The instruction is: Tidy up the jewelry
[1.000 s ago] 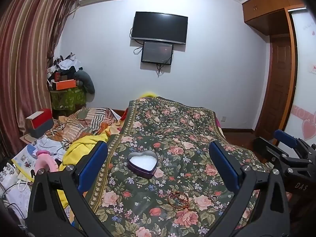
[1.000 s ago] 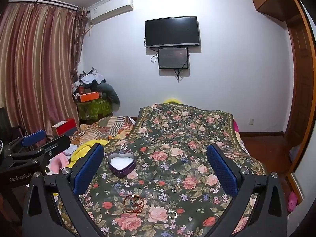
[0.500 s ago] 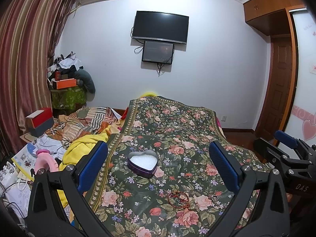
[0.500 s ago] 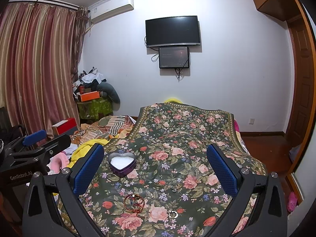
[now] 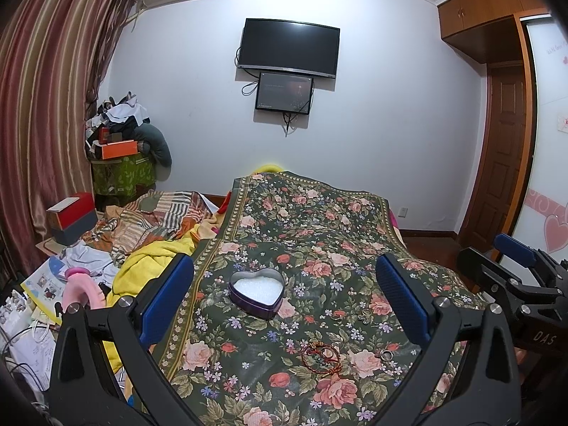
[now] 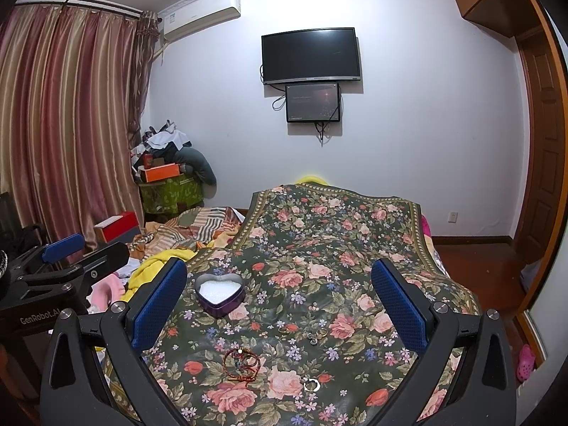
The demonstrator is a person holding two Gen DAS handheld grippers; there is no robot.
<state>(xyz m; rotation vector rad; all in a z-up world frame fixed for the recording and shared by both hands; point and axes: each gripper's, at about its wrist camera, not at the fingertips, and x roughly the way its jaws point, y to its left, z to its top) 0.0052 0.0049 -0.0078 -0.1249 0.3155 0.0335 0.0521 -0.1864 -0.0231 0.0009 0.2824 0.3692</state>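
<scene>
lying across the middle of the room: a bed under a dark floral bedspread [image 5: 319, 234] [image 6: 337, 234], carrying all the jewelry on its near end. hanging down the left side: striped curtains [image 5: 42, 113] [image 6: 64, 113]. mounted on the far wall: a black tv [image 5: 287, 47] [image 6: 310, 55], with a smaller screen [image 5: 284, 92] [image 6: 313, 103] just below it. piling up left of the bed: crumpled blankets, a yellow cloth [image 5: 152, 259] [image 6: 156, 262] and loose papers.

hovering above the near edge of the bed, holding nothing: left tongs [image 5: 284, 294], spread wide, blue pads well apart, also showing at the left edge of the right wrist view [image 6: 62, 245]. hovering likewise: right tongs [image 6: 278, 296], spread wide and gripping nothing, also peeking in at the right edge of the left wrist view [image 5: 514, 246].

sitting open on the bedspread, left of centre and farther back than the jewelry: a purple heart-shaped tin [image 5: 256, 293] [image 6: 220, 293] with white filling. resting nearer, apart from the tin: a red cord bracelet [image 5: 321, 356] [image 6: 241, 364], loosely coiled. lying just right of the bracelet: a silver ring [image 5: 386, 355] [image 6: 311, 385]. scattering between tin and silver ring, right of the tin: a few small rings [image 5: 362, 316] [image 6: 316, 333], too small for telling apart in detail.
</scene>
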